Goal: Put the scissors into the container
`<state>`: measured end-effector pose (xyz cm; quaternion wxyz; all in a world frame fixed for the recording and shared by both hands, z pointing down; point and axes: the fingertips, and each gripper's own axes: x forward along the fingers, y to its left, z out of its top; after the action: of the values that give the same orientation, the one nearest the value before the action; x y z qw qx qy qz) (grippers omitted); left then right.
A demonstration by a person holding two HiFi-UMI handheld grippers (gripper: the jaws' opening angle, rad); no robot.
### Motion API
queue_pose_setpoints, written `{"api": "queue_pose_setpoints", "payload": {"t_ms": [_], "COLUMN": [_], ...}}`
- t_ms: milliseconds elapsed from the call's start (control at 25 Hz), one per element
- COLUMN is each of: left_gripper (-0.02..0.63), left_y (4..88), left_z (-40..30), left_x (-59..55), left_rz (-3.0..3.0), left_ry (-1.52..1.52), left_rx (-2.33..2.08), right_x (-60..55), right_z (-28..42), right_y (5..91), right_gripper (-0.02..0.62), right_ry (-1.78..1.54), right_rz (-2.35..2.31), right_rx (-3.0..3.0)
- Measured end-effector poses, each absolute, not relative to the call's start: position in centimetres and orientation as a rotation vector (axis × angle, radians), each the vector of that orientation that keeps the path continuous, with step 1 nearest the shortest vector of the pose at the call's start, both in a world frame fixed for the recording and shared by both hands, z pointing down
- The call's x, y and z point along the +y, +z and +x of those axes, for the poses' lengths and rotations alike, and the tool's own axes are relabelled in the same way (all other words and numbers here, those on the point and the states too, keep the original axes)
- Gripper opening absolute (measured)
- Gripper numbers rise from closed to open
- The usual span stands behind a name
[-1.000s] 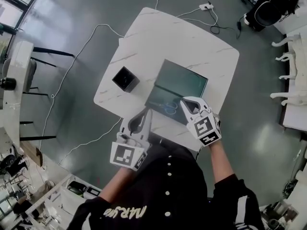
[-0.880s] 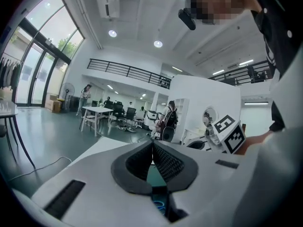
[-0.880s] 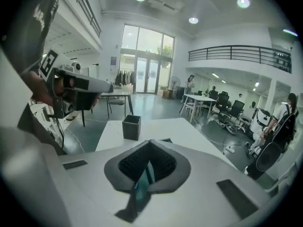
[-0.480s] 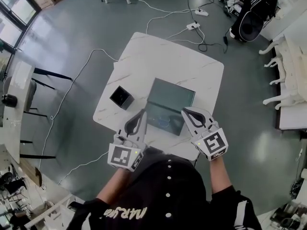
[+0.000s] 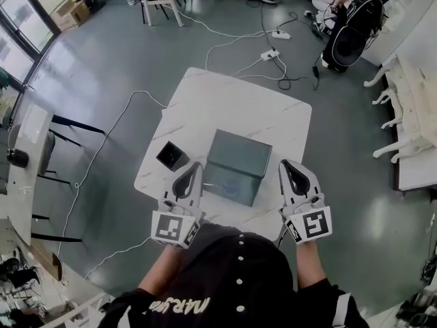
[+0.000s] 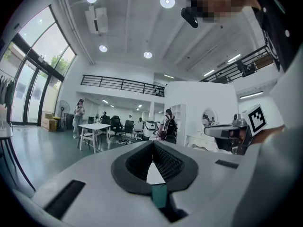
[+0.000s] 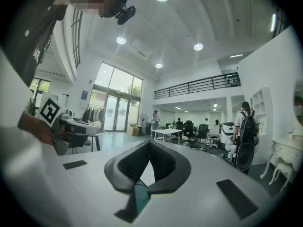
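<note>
The scissors (image 5: 229,186), with bluish handles, lie on the near part of a dark green mat (image 5: 240,157) in the middle of the white marble table (image 5: 212,108). A small black open container (image 5: 172,156) stands on the table left of the mat. My left gripper (image 5: 192,167) hangs over the table's near edge, just left of the mat, shut and empty. My right gripper (image 5: 291,165) is off the mat's right side, also shut with nothing in it. Both point level out into the room: the left gripper (image 6: 152,144) and right gripper (image 7: 148,144) views show only the hall, with no task object.
Cables and a power strip (image 5: 272,52) lie on the grey floor beyond the table. White furniture (image 5: 410,108) stands at the right, a table and shelves (image 5: 27,149) at the left. A person with a black backpack (image 5: 348,29) is at the far right.
Both grippers have risen and drawn back toward me. The right one left the scissors' spot on the mat and swung out to the right. The scissors stay on the mat.
</note>
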<state>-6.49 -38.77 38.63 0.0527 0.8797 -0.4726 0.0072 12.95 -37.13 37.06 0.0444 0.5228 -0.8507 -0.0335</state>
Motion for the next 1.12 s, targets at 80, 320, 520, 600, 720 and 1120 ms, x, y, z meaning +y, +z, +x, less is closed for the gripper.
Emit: {"api": "queue_pose_setpoints", "payload": {"t_ms": [80, 320, 520, 600, 720, 1120], "left_gripper": [0.026, 0.026, 0.026, 0.026, 0.026, 0.026], "left_y": [38.5, 38.3, 38.1, 38.1, 38.2, 38.0], "left_z": [-6.4, -5.2, -4.8, -5.0, -5.0, -4.5], "left_x": [-38.8, -38.6, -39.0, -39.0, -39.0, -39.2], "left_rz": [2.679, 2.695, 2.69, 2.69, 2.688, 2.693], "left_ry": [0.025, 0.029, 0.033, 0.036, 0.038, 0.046], "left_rx": [-1.44, -1.429, -1.437, -1.438, -1.444, -1.436], "right_x": [-37.1, -36.8, -37.1, -37.3, -37.3, -37.8], "right_z": [14.2, 16.4, 16.4, 16.1, 16.1, 15.9], "right_y": [37.0, 37.4, 37.7, 37.7, 37.8, 37.5], "right_gripper": [0.014, 0.014, 0.014, 0.014, 0.014, 0.014], "right_ry": [-0.076, -0.047, -0.056, -0.061, -0.06, -0.057], "right_rz": [1.663, 1.741, 1.743, 1.743, 1.745, 1.752], "right_rx": [-2.57, -2.527, -2.525, -2.529, -2.534, -2.54]}}
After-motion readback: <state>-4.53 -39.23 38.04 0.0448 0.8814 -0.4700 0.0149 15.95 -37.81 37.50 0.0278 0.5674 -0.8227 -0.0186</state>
